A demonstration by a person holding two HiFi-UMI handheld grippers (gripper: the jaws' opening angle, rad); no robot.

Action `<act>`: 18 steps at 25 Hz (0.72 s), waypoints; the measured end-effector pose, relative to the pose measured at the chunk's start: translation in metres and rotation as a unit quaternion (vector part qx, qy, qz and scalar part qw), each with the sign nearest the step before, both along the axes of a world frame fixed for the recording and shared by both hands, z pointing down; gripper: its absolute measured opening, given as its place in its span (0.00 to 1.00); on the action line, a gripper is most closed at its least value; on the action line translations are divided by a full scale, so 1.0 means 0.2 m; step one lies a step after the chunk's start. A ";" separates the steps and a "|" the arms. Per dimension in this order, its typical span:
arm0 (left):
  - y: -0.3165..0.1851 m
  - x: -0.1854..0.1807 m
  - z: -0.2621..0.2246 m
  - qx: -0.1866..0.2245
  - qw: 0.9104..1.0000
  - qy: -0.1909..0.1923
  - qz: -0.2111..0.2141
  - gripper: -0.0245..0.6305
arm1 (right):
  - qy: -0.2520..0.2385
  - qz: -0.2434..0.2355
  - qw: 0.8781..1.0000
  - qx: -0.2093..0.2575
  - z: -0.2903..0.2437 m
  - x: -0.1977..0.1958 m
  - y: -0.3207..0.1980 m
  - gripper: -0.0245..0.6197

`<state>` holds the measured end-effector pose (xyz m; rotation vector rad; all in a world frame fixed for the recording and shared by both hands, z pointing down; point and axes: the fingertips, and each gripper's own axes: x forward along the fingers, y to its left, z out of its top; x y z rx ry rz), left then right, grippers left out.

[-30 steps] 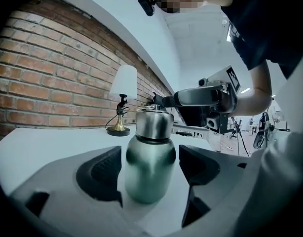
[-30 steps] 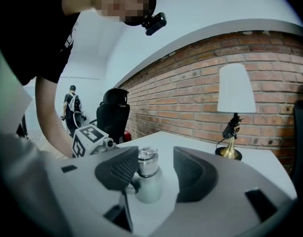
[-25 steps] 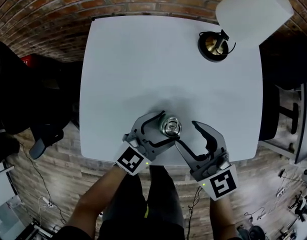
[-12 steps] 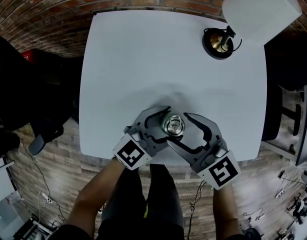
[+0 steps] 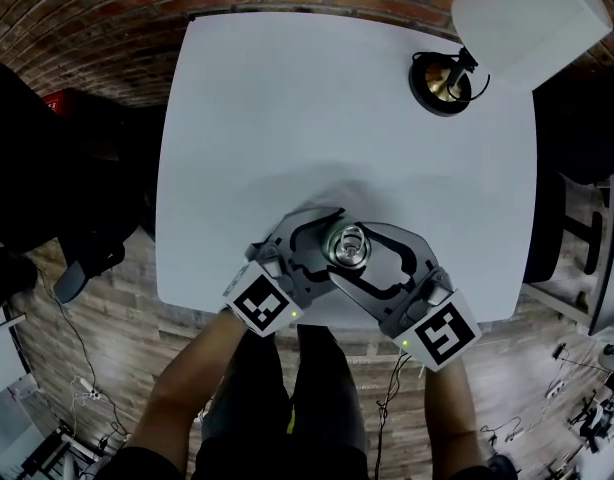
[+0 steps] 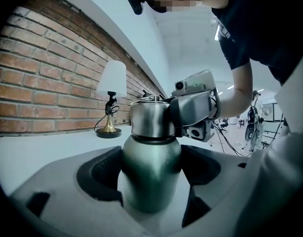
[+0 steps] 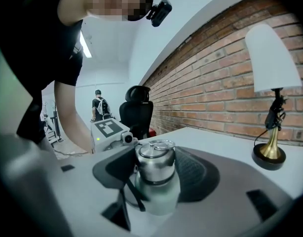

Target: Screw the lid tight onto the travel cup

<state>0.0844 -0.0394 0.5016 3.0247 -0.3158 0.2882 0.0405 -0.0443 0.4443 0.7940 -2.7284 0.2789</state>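
The travel cup (image 6: 151, 157) stands upright near the front edge of the surface (image 5: 287, 118), with the left tongs (image 6: 150, 181) clenched on its body. The right tongs (image 7: 157, 176) are closing around the lid (image 7: 154, 162), not yet pressing. Smooth steel, judged rigid and slippery; grip the lid's straight wall squarely.

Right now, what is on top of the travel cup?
A shiny metal lid sits on the travel cup. The lid covers the cup's mouth and thread, so whether it is fully tight cannot be seen.
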 end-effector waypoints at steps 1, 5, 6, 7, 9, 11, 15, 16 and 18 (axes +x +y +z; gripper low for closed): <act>0.00 0.00 0.00 0.001 1.000 0.000 -0.002 0.59 | -0.002 0.007 1.000 0.003 0.00 0.00 0.00 0.44; -0.01 0.00 0.00 0.003 1.000 -0.002 -0.015 0.59 | -0.004 0.057 0.998 0.015 -0.02 0.00 -0.02 0.43; -0.01 0.00 0.00 0.003 1.000 -0.002 -0.018 0.59 | -0.004 0.075 0.997 0.018 -0.02 0.00 -0.03 0.43; -0.01 0.00 0.00 0.004 1.000 -0.002 -0.022 0.59 | -0.004 0.095 0.995 0.021 -0.03 0.00 -0.03 0.43; -0.01 0.00 0.00 0.004 1.000 -0.002 -0.029 0.59 | -0.009 0.134 0.991 0.022 -0.03 0.01 -0.04 0.43; -0.01 0.00 0.00 0.003 0.999 -0.003 -0.034 0.59 | -0.015 0.168 0.985 0.025 -0.03 0.02 -0.04 0.43; -0.02 0.00 -0.02 0.014 0.999 0.003 -0.042 0.59 | -0.018 0.250 0.968 0.030 -0.04 0.04 -0.05 0.43; -0.03 0.00 -0.04 0.022 0.999 0.008 -0.044 0.59 | -0.018 0.269 0.962 0.030 -0.04 0.04 -0.05 0.43; -0.04 0.00 -0.06 0.029 0.998 0.016 -0.051 0.59 | -0.016 0.289 0.957 0.029 -0.04 0.03 -0.05 0.43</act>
